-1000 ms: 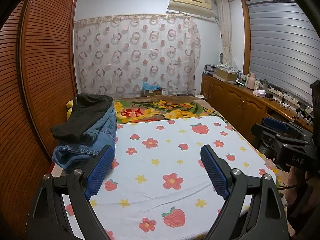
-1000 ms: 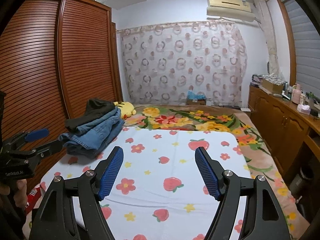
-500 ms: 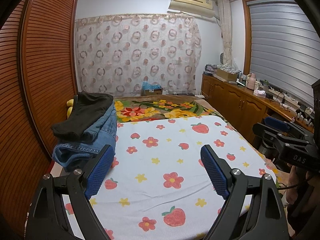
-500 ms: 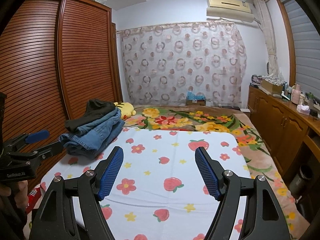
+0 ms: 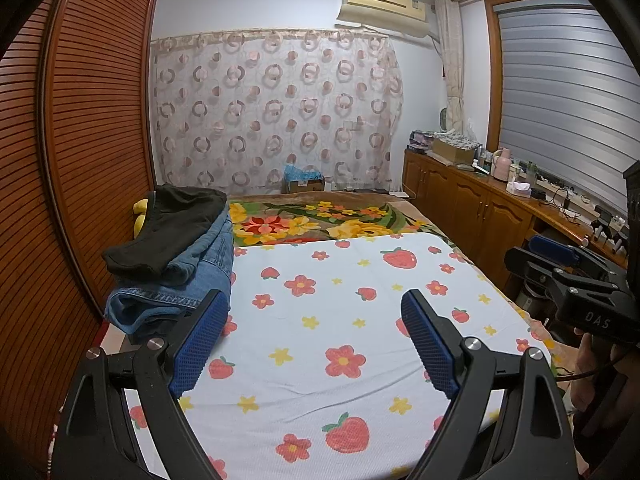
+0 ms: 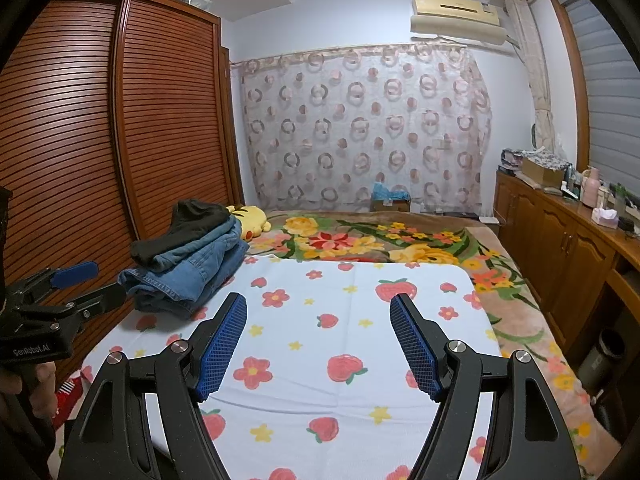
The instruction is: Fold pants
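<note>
A pile of pants lies at the left edge of the bed: black pants [image 5: 176, 228] on top of blue jeans [image 5: 180, 284]. The pile also shows in the right wrist view, black pants [image 6: 188, 224] over jeans [image 6: 192, 272]. My left gripper [image 5: 314, 332] is open and empty above the white strawberry sheet [image 5: 340, 320], just right of the pile. My right gripper [image 6: 318, 336] is open and empty over the sheet [image 6: 340, 320]. Each gripper shows in the other's view, the right one [image 5: 560, 264] and the left one [image 6: 80, 284].
A brown louvred wardrobe [image 5: 80, 160] stands along the bed's left side. A flowered blanket [image 5: 320, 220] covers the far bed. A yellow plush toy [image 6: 252, 220] lies behind the pile. A wooden cabinet [image 5: 480, 208] with clutter runs along the right.
Almost nothing has moved; the views shift only slightly. Both grippers stay open and empty over the sheet.
</note>
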`<state>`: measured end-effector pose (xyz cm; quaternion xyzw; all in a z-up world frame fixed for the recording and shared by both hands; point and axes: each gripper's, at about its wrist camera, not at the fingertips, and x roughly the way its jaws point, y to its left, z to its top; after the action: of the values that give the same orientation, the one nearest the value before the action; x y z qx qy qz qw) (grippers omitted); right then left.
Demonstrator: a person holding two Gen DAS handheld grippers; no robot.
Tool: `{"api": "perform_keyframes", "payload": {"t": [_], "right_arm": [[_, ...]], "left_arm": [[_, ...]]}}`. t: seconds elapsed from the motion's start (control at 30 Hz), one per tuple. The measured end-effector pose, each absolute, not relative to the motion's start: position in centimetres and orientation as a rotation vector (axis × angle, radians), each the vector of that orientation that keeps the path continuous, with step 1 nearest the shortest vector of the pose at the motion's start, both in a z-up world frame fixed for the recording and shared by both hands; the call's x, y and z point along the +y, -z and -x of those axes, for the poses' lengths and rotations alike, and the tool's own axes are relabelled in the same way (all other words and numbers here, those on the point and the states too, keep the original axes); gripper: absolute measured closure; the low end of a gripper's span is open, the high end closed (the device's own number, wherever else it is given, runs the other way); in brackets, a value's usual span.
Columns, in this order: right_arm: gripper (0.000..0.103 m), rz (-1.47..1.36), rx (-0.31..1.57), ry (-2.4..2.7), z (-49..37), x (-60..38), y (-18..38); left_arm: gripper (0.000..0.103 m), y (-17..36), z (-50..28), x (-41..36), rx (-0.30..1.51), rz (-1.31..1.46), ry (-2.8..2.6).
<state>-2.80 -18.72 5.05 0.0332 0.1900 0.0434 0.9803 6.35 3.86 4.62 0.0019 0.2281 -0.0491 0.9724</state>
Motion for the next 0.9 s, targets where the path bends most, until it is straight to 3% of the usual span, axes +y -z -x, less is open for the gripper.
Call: {"api": "perform_keyframes", "payload": {"t": [0.9], "right_arm": [[0.027, -0.063, 0.378, -0.093, 2.86, -18.65, -4.90]], "left_arm": [[0.014, -4.58, -6.15, 3.94, 0.458, -0.002, 0.099]]}}
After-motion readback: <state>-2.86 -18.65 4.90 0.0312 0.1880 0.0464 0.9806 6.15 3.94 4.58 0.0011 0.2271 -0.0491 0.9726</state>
